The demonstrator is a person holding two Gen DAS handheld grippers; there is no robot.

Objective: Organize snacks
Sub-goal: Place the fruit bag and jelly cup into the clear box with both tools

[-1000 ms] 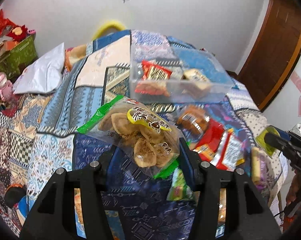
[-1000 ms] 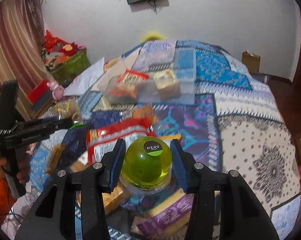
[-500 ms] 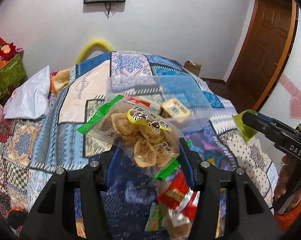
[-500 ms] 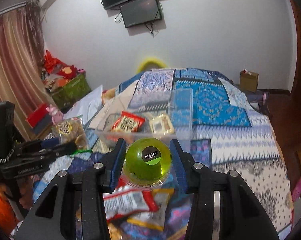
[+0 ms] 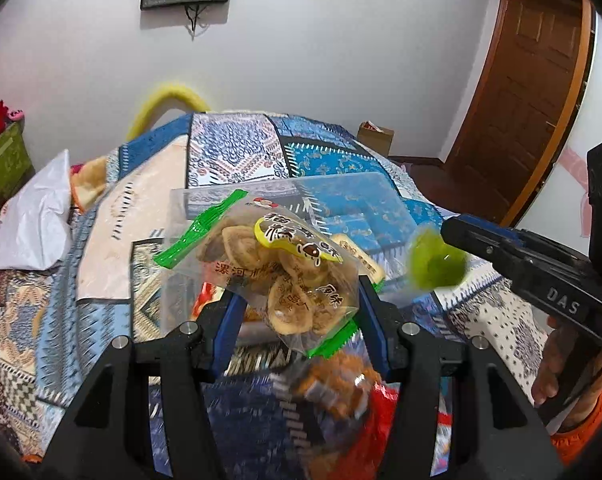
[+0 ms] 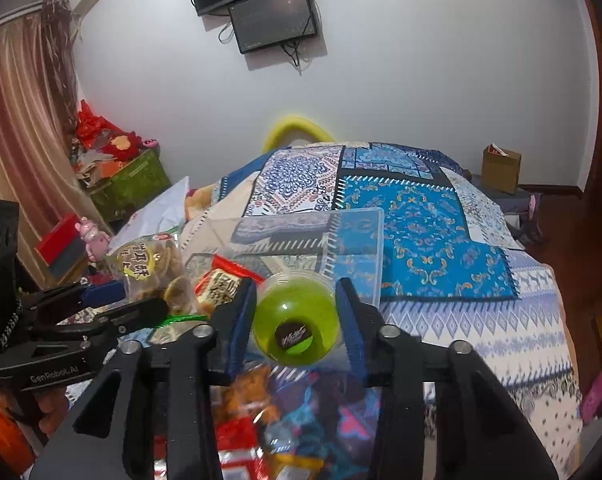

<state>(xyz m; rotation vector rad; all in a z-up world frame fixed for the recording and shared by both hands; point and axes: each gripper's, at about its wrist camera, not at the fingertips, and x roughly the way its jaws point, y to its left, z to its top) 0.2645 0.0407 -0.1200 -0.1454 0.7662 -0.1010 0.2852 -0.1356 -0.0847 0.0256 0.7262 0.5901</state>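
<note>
My left gripper (image 5: pixel 297 308) is shut on a clear bag of brown biscuits (image 5: pixel 277 268) with green edges, held up in front of the clear plastic box (image 5: pixel 341 196) on the bed. My right gripper (image 6: pixel 297 312) is shut on a green jelly cup (image 6: pixel 295 326), also just short of the box (image 6: pixel 357 240). The box holds a red snack pack (image 6: pixel 225 280) and a pale wrapped cake (image 5: pixel 361 258). The right gripper and cup show at the right of the left wrist view (image 5: pixel 437 264); the left gripper and bag show at the left of the right wrist view (image 6: pixel 149 264).
Loose snack packs (image 6: pixel 245 432) lie blurred on the patchwork quilt (image 6: pixel 441 240) below both grippers. A white bag (image 5: pixel 37 224) lies at the left of the bed. A green bin (image 6: pixel 129 184), curtain and wooden door (image 5: pixel 533 100) border the room.
Both grippers have risen and moved forward toward the clear box, carrying the biscuit bag and the jelly cup. The jelly cup has tilted in the right gripper, its label now lower.
</note>
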